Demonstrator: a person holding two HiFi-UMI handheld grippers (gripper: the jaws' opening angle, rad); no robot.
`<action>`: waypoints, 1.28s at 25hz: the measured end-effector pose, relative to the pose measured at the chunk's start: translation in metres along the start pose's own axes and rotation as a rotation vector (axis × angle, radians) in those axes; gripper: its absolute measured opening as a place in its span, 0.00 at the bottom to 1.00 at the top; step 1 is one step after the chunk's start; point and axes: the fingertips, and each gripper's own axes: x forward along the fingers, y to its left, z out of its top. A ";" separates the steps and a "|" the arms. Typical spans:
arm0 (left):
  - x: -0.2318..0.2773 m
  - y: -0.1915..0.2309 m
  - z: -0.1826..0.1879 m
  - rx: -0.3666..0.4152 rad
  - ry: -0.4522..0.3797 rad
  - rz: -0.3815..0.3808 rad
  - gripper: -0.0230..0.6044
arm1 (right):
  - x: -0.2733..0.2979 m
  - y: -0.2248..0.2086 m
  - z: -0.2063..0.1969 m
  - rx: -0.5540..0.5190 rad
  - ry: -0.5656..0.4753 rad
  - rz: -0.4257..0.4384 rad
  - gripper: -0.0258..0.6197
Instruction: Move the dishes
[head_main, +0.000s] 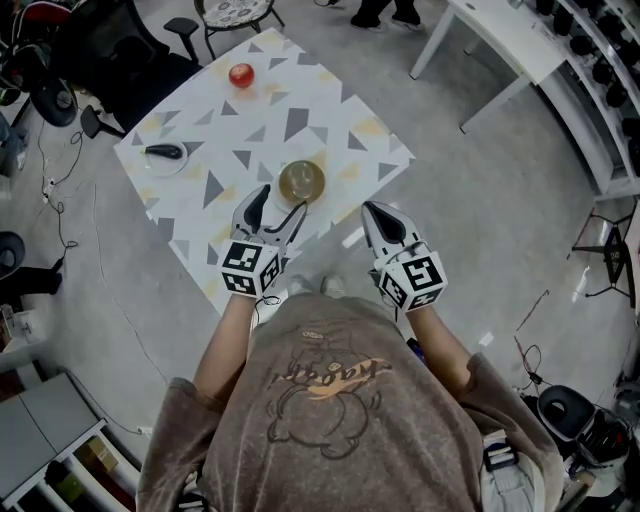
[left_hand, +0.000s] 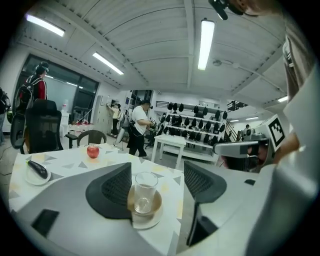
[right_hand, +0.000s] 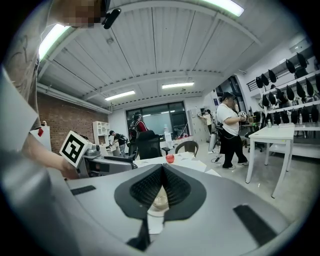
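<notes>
The fingers (left_hand: 116, 189) of the left gripper (left_hand: 158, 184) stand wide apart and hold nothing. A clear, empty glass (left_hand: 144, 192) rises in the gap between them, set on a brownish saucer (left_hand: 150, 220). The pads have not closed on either. The left finger overlaps the saucer's rim in the left gripper view, but I cannot tell whether it touches. The right gripper (right_hand: 161, 182) has its fingers (right_hand: 145, 190) pressed together with nothing between them. It hangs at about 4 o'clock from the glass, off the near edge of the table (head_main: 330, 120) and over the floor.

Seen from above, glass and saucer sit close to the table's near edge, straight ahead of the left gripper at 12 o'clock. A red apple (head_main: 241, 74) lies at 11 o'clock from the glass, towards the far side. A small white plate (head_main: 165, 158) with a dark, long thing on it, perhaps an aubergine, sits between 9 and 10 o'clock near the left edge. Beyond, people stand about a long white table (left_hand: 172, 142) under racks of dark gear.

To my eye this is the approach to the first dish: the left gripper is lined up, the grasp not yet made. Next it wants to ease forward until the pads flank the glass, or drop to the saucer's rim, then close gently. Glass is slippery and stands loose on the saucer, so lifting the saucer alone could tip it.
</notes>
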 end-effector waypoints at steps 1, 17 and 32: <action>0.004 0.003 -0.004 -0.002 0.007 0.000 0.54 | 0.001 0.000 0.000 0.001 0.001 -0.002 0.04; 0.078 0.035 -0.066 0.057 0.119 -0.020 0.54 | -0.008 -0.019 -0.003 -0.001 0.044 -0.076 0.04; 0.112 0.031 -0.080 0.086 0.147 -0.046 0.54 | -0.030 -0.035 -0.005 -0.005 0.064 -0.162 0.04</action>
